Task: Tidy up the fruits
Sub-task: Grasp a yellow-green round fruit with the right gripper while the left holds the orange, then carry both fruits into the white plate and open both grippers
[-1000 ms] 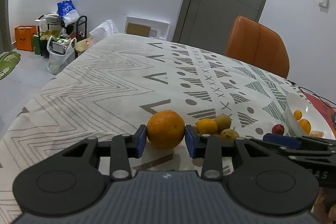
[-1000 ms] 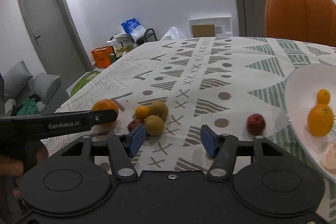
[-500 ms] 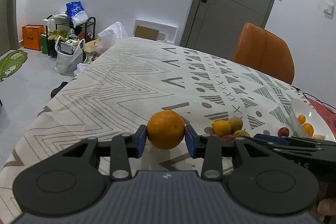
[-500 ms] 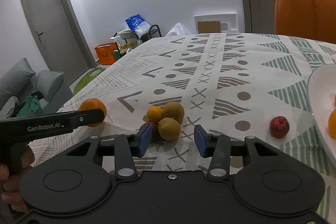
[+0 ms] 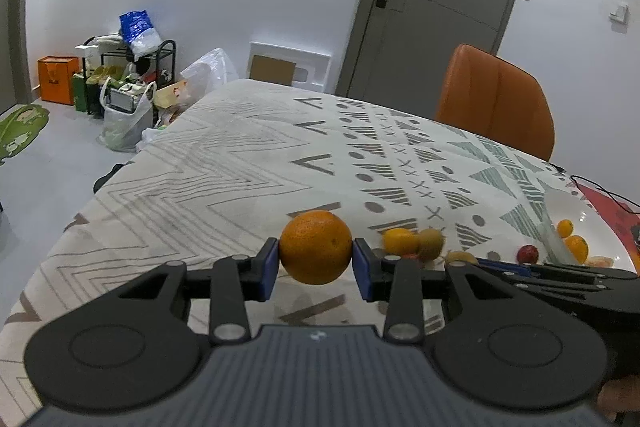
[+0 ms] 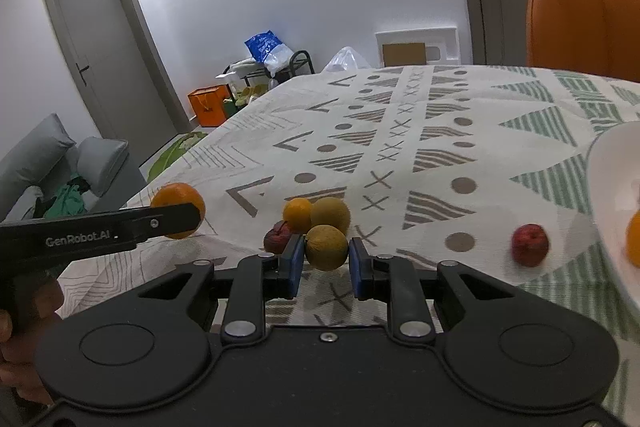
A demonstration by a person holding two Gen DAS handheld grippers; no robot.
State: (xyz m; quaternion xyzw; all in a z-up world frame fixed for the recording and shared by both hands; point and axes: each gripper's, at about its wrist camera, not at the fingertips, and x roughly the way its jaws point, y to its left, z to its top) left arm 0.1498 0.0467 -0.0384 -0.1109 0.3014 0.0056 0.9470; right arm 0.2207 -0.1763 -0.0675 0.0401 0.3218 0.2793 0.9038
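My left gripper (image 5: 316, 264) is shut on a large orange (image 5: 315, 246) and holds it above the patterned tablecloth; the same orange shows in the right wrist view (image 6: 179, 209). My right gripper (image 6: 325, 263) has its blue pads on both sides of a yellow-green round fruit (image 6: 326, 247), closed onto it. Behind it lie a small orange (image 6: 297, 214), another yellow-green fruit (image 6: 331, 214) and a dark red fruit (image 6: 277, 236). A red fruit (image 6: 530, 244) lies alone to the right. A white plate (image 6: 604, 179) at the right edge holds oranges (image 5: 576, 248).
The table (image 5: 224, 163) is covered by a patterned cloth. An orange chair (image 5: 496, 99) stands at its far side. Bags and a rack (image 5: 128, 83) sit on the floor to the left. A red mat with a cable (image 5: 612, 207) lies beyond the plate.
My left gripper has lifted the large orange higher. My right gripper has moved left from near the red fruit to the fruit pile and narrowed its jaws around the yellow-green fruit.
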